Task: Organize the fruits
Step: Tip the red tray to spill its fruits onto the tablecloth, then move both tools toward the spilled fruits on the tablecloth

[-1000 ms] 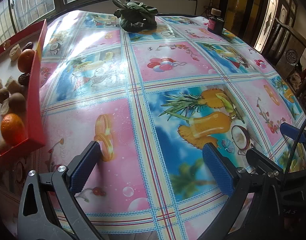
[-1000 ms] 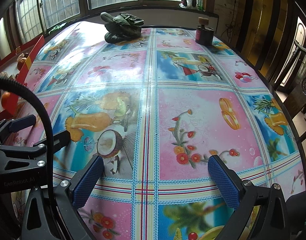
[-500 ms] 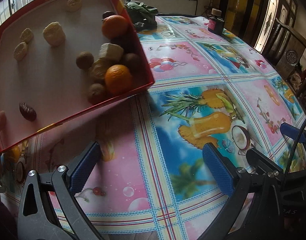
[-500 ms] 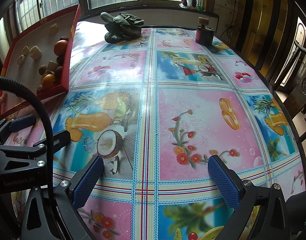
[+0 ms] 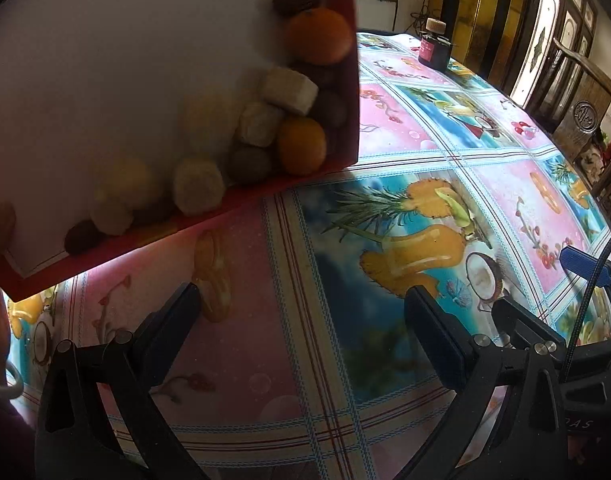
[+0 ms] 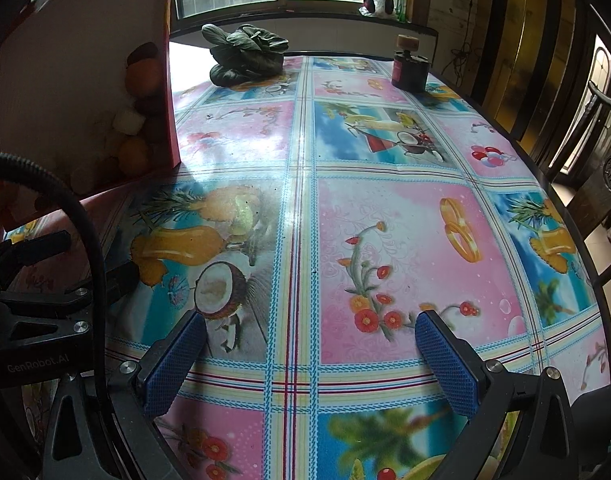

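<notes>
Hovering low over tablecloth [image 6: 385,208]: both claws spread.

Tilted red tray [image 5: 241,204] of oranges [image 5: 319,36] and pale fruits above floral tablecloth [image 5: 385,160], left gripper [image 5: 301,304] open, empty

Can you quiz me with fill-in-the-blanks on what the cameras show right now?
1. The tilted box has a rim coloured ____.
2. The oranges inside the box number ____.
3. Both the left gripper and right gripper are ____.
4. The leafy greens lie near the ____.

Answers: red; two; open; window
</notes>
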